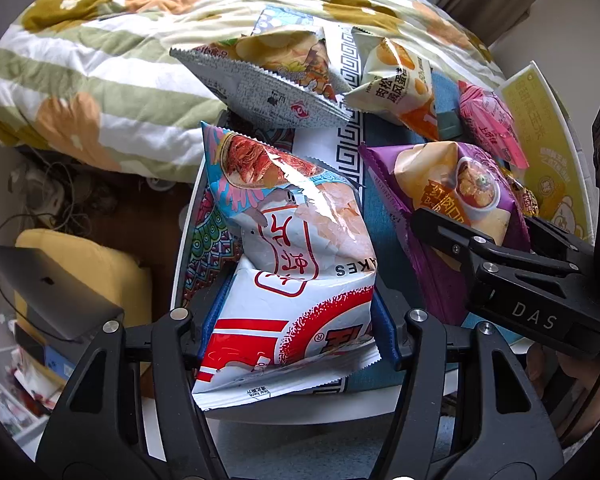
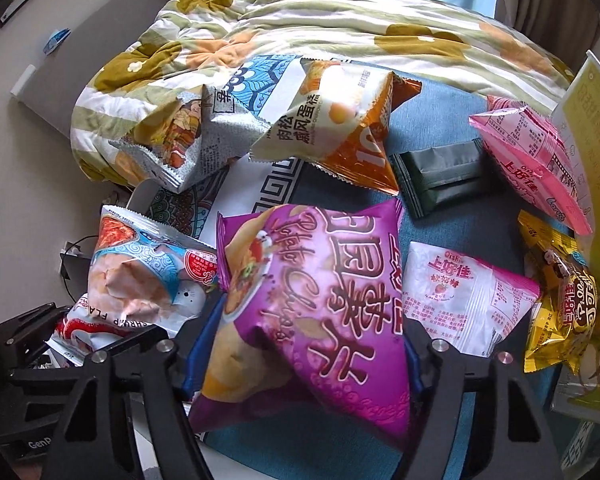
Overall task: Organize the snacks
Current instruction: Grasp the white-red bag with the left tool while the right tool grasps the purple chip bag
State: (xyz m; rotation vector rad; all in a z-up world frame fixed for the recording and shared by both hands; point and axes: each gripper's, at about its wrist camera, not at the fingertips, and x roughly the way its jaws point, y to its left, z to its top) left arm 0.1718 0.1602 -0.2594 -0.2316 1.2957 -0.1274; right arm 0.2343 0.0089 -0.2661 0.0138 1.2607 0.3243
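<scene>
My left gripper [image 1: 296,332] is shut on a white, red and blue shrimp-chip bag [image 1: 296,264], held over the table's left part. The bag also shows in the right wrist view [image 2: 140,276]. My right gripper [image 2: 300,340] is shut on a purple potato-chip bag [image 2: 312,304], which shows in the left wrist view [image 1: 456,200] with the right gripper body on it. Other snacks lie on the table: a silver bag [image 2: 180,136], an orange and cream cake bag [image 2: 340,120], a dark green packet [image 2: 440,176], a pink bag [image 2: 536,156], a white and pink bag [image 2: 468,296] and a yellow bag [image 2: 560,304].
The round table [image 1: 300,408] has a blue patterned cloth [image 2: 440,220]. A yellow-green box [image 2: 592,128] stands at its right edge. A flowered quilt [image 2: 340,24] on a bed lies behind. A laptop [image 1: 48,292] and cables sit on the floor to the left.
</scene>
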